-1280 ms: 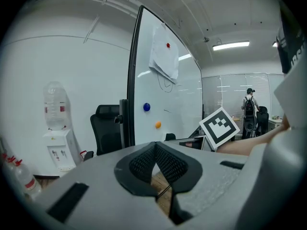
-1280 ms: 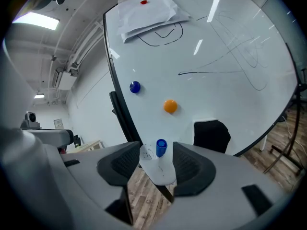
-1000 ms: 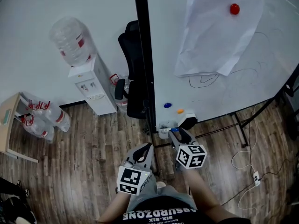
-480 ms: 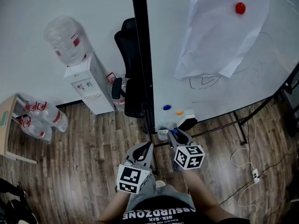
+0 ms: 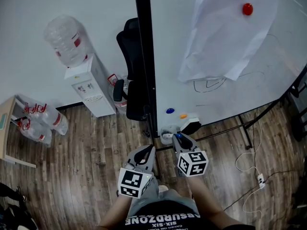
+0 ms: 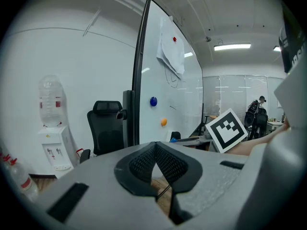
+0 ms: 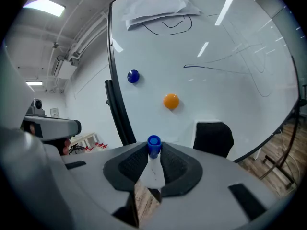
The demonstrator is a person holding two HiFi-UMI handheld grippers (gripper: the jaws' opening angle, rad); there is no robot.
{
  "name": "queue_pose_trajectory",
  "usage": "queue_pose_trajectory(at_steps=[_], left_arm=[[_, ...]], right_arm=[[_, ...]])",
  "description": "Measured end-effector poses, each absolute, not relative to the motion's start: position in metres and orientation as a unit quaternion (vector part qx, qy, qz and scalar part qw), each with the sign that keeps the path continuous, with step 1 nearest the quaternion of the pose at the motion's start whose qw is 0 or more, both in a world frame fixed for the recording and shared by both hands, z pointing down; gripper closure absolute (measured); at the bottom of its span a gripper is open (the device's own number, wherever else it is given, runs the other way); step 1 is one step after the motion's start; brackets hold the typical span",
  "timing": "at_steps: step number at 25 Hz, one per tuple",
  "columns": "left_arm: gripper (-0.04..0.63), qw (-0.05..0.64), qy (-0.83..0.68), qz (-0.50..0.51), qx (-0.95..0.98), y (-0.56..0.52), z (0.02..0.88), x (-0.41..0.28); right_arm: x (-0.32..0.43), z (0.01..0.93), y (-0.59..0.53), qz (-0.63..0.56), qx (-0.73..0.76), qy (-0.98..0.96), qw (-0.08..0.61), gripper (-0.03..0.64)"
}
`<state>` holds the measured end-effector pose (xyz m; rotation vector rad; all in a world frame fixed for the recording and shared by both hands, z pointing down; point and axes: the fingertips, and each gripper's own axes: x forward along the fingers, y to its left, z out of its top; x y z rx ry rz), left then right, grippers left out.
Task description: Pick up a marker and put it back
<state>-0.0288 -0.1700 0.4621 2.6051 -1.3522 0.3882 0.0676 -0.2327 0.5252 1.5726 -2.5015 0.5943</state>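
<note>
The marker [image 7: 153, 164], white with a blue cap, sat clamped between the pads of the right gripper [image 7: 154, 150], whose jaws had just been closing, near the whiteboard [image 7: 220, 56]. The left gripper [image 6: 156, 153] was clenched, empty.

A white wall [image 5: 29, 42] meets a wood-plank floor [image 5: 86, 147]. Against the wall stand a water dispenser [image 5: 88, 87] and a black office chair [image 5: 132, 80]. Spare water bottles [image 5: 55, 121] lie beside a low wooden shelf [image 5: 8, 110]. A ceiling light [image 6: 232, 46] glows.

3 magnets [image 5: 247, 9], 1 marker [image 7: 153, 153], 1 chair [image 5: 132, 56], 1 dispenser [image 5: 89, 87], 2 tools [image 5: 147, 149] [image 5: 179, 137].
</note>
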Motion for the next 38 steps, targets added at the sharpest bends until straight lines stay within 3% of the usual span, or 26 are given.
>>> queue_pose_trajectory(at_steps=[38], left_arm=[[0.588, 0.096, -0.468, 0.126, 0.869, -0.164, 0.463, -0.030]], right_arm=[[0.074, 0.495, -0.236, 0.157, 0.520, -0.837, 0.069, 0.545]])
